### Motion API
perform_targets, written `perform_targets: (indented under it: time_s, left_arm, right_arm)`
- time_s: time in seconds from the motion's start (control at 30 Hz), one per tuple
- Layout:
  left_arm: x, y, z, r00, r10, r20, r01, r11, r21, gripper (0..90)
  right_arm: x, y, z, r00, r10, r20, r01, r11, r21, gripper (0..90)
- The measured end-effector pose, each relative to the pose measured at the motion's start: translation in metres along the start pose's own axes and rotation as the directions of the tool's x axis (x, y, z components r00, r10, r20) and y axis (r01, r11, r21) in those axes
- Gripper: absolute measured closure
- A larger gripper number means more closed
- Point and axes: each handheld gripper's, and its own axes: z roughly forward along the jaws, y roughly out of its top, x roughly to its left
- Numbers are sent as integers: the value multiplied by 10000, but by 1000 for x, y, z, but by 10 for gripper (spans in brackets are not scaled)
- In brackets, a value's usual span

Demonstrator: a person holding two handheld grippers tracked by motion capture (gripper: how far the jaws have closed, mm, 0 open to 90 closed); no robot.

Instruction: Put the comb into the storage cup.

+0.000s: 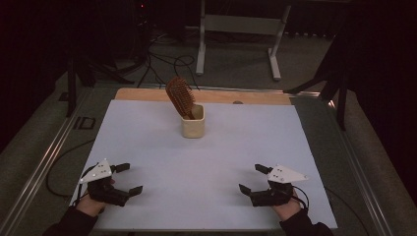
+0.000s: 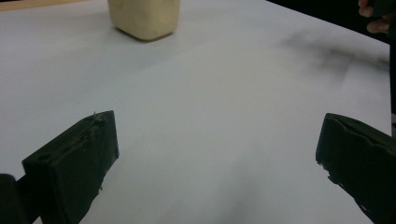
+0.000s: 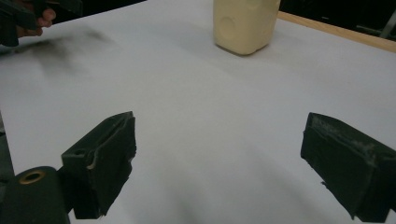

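High view, item list. Hairbrush (image 1: 179,96): wooden paddle type, handle down in cup, head up and tilted toward my left and the far side, bristles facing roughly right. Cup (image 1: 193,123): cream, squarish, standing upright on white board (image 1: 206,162), centre-far part, well apart from both claws. Wood table edge (image 1: 216,96) shows beyond the board.

Left gripper (image 1: 127,178): near-left corner of board, jaws spread wide, nothing between them. Left gripper view confirms: both black jaws far apart, bare board between, cup base (image 2: 144,18) up top, well ahead. Fingers of my other hand peek in at upper right corner.

Right gripper (image 1: 253,178): near-right corner, jaws likewise wide apart, empty. Right gripper view: cup (image 3: 245,23) ahead and a bit right of centre, pads (image 3: 109,154) worn w/ ragged foam edges.

Step in hand, my read: reach for brush and cup, neither touched yet. How to do it well, approx:
- One claw steadies the cup at its side wall, low, so it won't tip when the brush comes out.
- Other claw takes the brush at the neck just above the rim, not on the bristles; pads are rough, bristle grip would slip.
- Lift along the handle's own tilt, not straight up, else handle levers the cup over.
- Approach slow; room is dim, depth hard to judge.
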Motion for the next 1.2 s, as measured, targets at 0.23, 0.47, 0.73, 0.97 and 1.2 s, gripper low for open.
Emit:
perform_targets:
  time_s: [0.23,0.47,0.73,0.97,1.2]
  left_arm:
    - [4,-2,-1,9998,79,-156,-81,9999,-129,2]
    - [2,-4,4,9999,129,18,-129,9999,26,2]
    - [0,-3,5,9999,110,57,-110,9999,8,2]
    - [-1,-3,5,9998,165,59,-165,9999,31,2]
    - [-1,-3,4,9998,158,96,-158,9999,25,2]
  right_arm:
    - [0,-1,1,10000,-8,-31,8,10000,46,101]
    - [-1,-3,3,10000,-22,-61,22,10000,95,101]
    - [-4,-5,3,10000,-75,-21,75,9999,94,101]
    - [-4,-6,3,10000,-69,-15,69,9999,128,101]
    - [-4,-6,4,10000,-88,-34,88,9999,134,101]
